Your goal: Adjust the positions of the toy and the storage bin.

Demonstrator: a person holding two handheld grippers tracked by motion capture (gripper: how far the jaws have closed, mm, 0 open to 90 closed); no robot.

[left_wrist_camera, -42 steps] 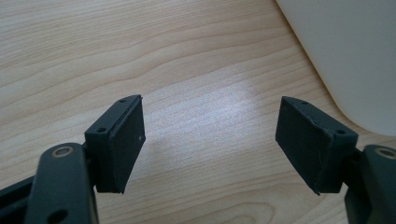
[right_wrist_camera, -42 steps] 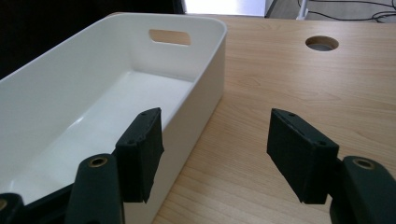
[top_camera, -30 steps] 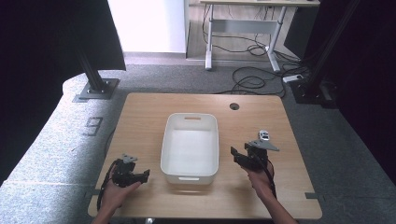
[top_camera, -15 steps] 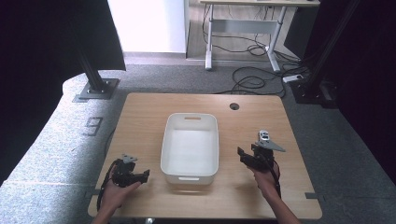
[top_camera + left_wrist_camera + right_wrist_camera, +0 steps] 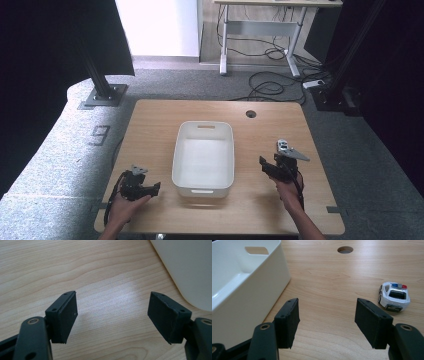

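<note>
A: The toy police car (image 5: 394, 297) sits on the tabletop (image 5: 332, 277) to the right of the right gripper (image 5: 327, 323), a little ahead of it, well apart from the white bin (image 5: 242, 287). How would it handle?

B: Probably light. It looks like hard moulded plastic, glossy white, with a rounded roof and a red-and-blue light bar on top. The shell should be stiff, so a firm squeeze is unlikely to dent it, but the gloss may make it slippery, and the wheels may let it roll off if nudged from behind.

A: So where should the gripper take it?

B: Across the two flanks, over the doors, where the sides look flattest. The roof curves away and would likely slide out of the pads.

A: And the right gripper itself?

B: Its jaws stand wide apart with nothing between them, only bare pale wood grain below. The left gripper (image 5: 112, 317) is likewise spread and empty, low over the tabletop beside the bin's rounded corner (image 5: 190, 270).

A: The bin?

B: Smooth, matte plastic, rounded corners, a slot handle (image 5: 256, 250) in the far wall, and it appears empty in the high view (image 5: 203, 157).
</note>
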